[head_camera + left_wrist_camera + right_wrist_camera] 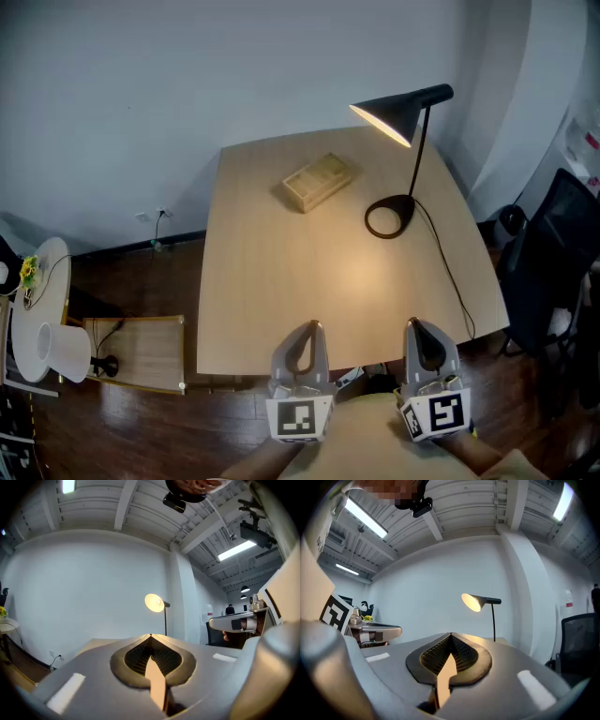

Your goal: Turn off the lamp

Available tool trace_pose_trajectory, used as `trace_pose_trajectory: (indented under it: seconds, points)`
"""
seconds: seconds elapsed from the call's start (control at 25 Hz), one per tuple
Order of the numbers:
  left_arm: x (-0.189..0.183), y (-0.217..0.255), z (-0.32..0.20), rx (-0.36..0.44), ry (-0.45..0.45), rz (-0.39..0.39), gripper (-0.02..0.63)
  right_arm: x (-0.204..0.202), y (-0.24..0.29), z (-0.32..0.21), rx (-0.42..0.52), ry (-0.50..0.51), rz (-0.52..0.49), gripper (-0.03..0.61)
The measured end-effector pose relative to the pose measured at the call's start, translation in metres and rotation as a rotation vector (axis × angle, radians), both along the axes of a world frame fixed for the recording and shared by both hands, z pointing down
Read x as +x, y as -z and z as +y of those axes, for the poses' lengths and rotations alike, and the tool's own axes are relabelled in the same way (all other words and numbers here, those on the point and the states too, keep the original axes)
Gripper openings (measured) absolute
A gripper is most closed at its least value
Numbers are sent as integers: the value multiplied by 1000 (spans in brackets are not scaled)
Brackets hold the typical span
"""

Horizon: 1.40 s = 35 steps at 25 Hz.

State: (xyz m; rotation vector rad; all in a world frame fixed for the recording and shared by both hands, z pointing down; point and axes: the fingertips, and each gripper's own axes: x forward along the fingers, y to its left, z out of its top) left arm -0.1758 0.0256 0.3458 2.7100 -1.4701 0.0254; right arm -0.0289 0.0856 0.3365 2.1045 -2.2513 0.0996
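A black desk lamp [405, 112] stands lit at the far right of the wooden table [281, 281], its ring base [388, 217] on the tabletop and its cord running off the right edge. The lit shade also shows in the left gripper view [154, 603] and the right gripper view [474, 602]. My left gripper [307, 330] and right gripper [419, 328] hover side by side at the table's near edge, well short of the lamp. Both are shut with nothing between the jaws.
A pale wooden box [319, 181] lies on the table's far middle. A white round side table [37, 309] with a small yellow flower stands at left, next to a low wooden frame [131, 352] on the floor. A black chair [553, 262] sits at right.
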Motion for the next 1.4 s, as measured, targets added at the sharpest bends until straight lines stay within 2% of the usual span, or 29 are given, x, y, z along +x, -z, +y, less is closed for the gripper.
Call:
trace_pose_trajectory:
  seconds: [0.16, 0.44, 0.72, 1.12, 1.4]
  points:
    - [35, 5, -36, 3, 37, 21, 0, 40, 1, -41, 1, 29, 5, 0]
    - [85, 8, -95, 12, 101, -24, 0, 98, 0, -115, 10, 82, -6, 0]
    - [128, -5, -140, -2, 116, -54, 0, 131, -9, -171, 18, 132, 10, 0]
    - [188, -41, -181, -59, 107, -127, 0, 192, -61, -243, -66, 125, 66, 0]
    - [202, -79, -212, -99, 159, -138, 0, 222, -104, -293, -117, 100, 86, 0]
